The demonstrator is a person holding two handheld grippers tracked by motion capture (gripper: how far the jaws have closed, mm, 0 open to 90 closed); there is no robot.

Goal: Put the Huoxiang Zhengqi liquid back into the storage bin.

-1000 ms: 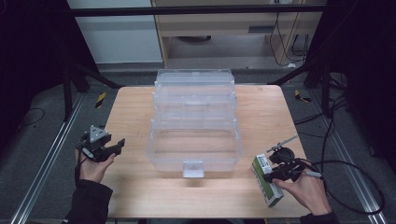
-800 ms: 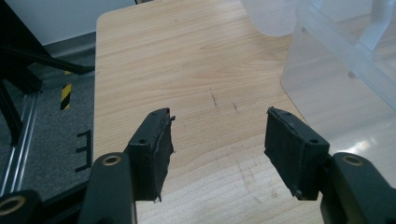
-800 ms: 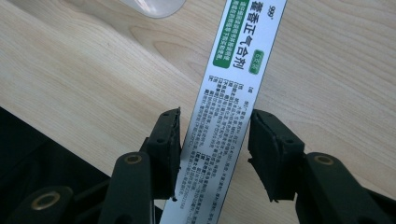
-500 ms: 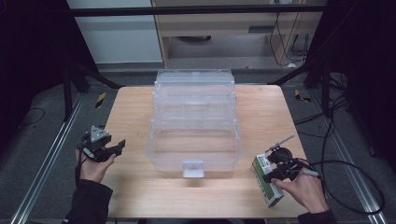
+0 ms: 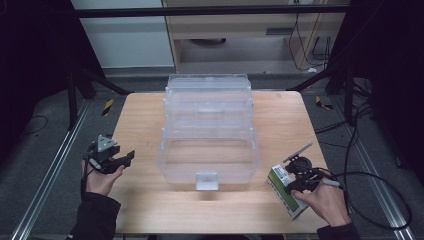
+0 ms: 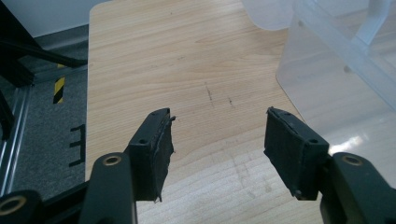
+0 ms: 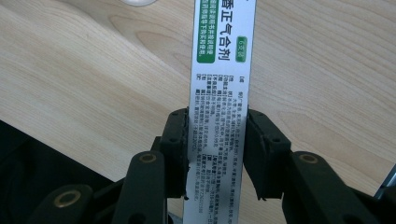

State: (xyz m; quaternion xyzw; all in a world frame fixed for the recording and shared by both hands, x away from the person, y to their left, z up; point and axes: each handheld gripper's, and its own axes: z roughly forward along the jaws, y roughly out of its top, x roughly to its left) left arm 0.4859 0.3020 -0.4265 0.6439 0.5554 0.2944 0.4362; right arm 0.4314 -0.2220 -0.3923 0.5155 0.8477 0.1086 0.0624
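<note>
right gripper point(image 5: 295, 186) at the table's point(image 5: 140, 125) front right corner, jaws just closing, pads now against both sides of a white and green printed box point(image 7: 219, 116) that lies flat on the wood. left gripper point(image 6: 217, 149) near the left edge, jaws wide apart, holding nothing. clear plastic tiered bin point(image 5: 209, 130) stands mid-table between the two
</note>
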